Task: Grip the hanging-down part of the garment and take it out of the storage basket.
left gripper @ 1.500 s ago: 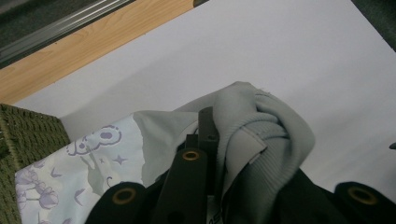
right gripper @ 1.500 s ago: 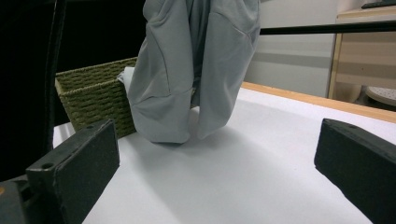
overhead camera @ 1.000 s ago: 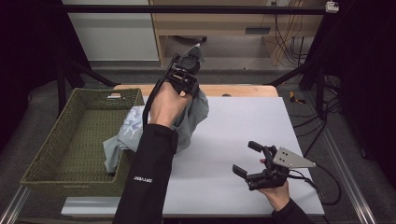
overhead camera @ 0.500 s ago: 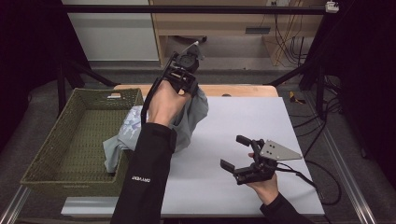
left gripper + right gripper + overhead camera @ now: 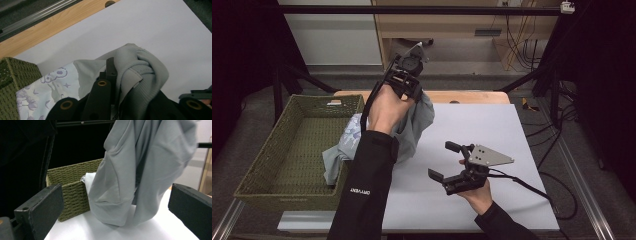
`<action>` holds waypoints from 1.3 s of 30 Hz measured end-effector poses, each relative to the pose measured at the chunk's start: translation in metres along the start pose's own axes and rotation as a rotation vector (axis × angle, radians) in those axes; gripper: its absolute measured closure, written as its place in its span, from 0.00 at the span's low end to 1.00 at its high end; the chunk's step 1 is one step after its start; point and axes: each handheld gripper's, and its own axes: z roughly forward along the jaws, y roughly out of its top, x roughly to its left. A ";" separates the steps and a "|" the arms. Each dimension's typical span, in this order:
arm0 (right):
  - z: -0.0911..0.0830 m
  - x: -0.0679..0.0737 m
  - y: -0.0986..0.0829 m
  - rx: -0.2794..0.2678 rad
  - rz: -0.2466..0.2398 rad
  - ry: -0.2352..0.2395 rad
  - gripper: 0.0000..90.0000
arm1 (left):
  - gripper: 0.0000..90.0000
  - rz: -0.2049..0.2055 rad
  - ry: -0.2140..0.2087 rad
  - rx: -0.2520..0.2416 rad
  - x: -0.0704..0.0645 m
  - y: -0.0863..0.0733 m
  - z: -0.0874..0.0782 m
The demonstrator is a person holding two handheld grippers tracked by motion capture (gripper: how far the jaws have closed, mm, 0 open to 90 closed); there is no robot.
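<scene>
Two grippers work over the white table (image 5: 492, 130): the left gripper (image 5: 408, 75), raised high, is clamped on a grey garment (image 5: 414, 125) that hangs down to the tabletop and drapes over the rim of the green woven basket (image 5: 287, 150). The right gripper (image 5: 451, 161) hovers nearby, jaws spread wide, empty.

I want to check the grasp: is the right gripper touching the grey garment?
Apart. The right gripper view shows the right gripper open, with bare table before the grey garment.
</scene>
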 end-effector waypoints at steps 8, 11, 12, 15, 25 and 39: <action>0.025 0.008 -0.009 0.020 0.003 0.028 0.01 | 0.94 0.007 0.004 0.004 0.002 0.001 -0.004; 0.032 0.011 -0.014 0.043 0.009 0.026 0.01 | 0.94 0.019 0.006 0.015 0.002 0.002 -0.005; 0.034 0.011 -0.016 0.053 0.010 0.028 0.01 | 0.94 0.007 0.008 0.002 0.002 0.002 -0.004; 0.042 0.013 -0.023 0.051 0.033 0.043 0.01 | 0.94 0.008 0.009 0.003 0.001 0.003 -0.003; 0.065 0.013 -0.041 0.094 0.028 0.013 0.02 | 0.94 0.011 0.009 0.006 0.000 0.005 -0.002; 0.106 0.013 -0.051 0.104 0.040 -0.017 0.04 | 0.94 0.010 0.007 -0.001 0.005 0.004 -0.005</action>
